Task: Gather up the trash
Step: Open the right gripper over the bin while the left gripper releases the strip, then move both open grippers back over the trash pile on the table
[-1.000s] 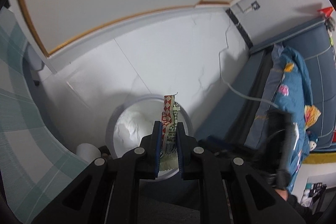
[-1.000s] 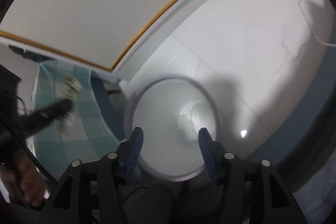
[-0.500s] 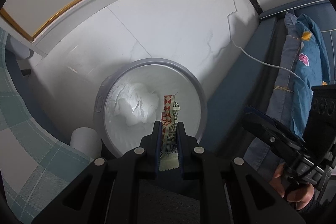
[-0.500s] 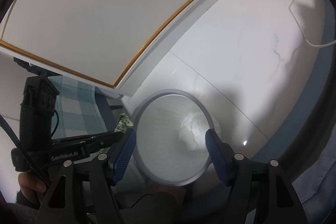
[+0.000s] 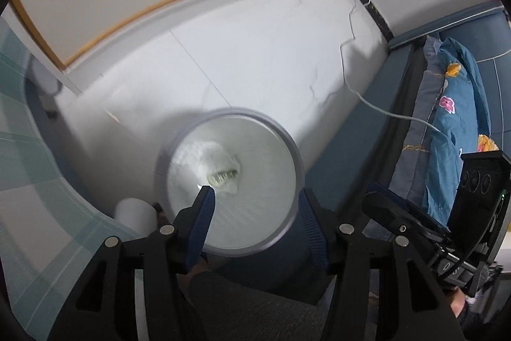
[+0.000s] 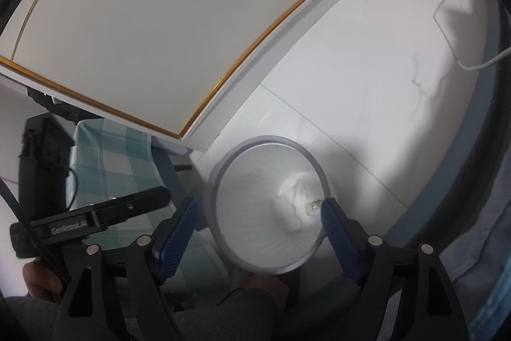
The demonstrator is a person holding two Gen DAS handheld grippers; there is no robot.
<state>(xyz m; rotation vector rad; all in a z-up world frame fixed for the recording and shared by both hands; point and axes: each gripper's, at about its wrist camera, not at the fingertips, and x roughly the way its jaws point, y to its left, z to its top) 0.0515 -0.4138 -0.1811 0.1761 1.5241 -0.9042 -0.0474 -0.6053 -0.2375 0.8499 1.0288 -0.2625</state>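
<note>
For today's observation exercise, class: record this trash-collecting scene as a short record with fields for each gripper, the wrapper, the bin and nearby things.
left gripper: open, above the bin
right gripper: open, empty
wrapper: lying inside the bin on crumpled white tissue
bin: round, grey rim, white liner, on the tiled floor
beside bin: white roll

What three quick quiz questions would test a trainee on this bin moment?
1. True or false: the left gripper is open.
2. Where does the wrapper lie? A) between the fingers B) inside the trash bin C) on the floor
3. Fill in: beside the bin stands a white ____.

Key: 1 true; 2 B, on crumpled white paper; 3 paper roll.
</note>
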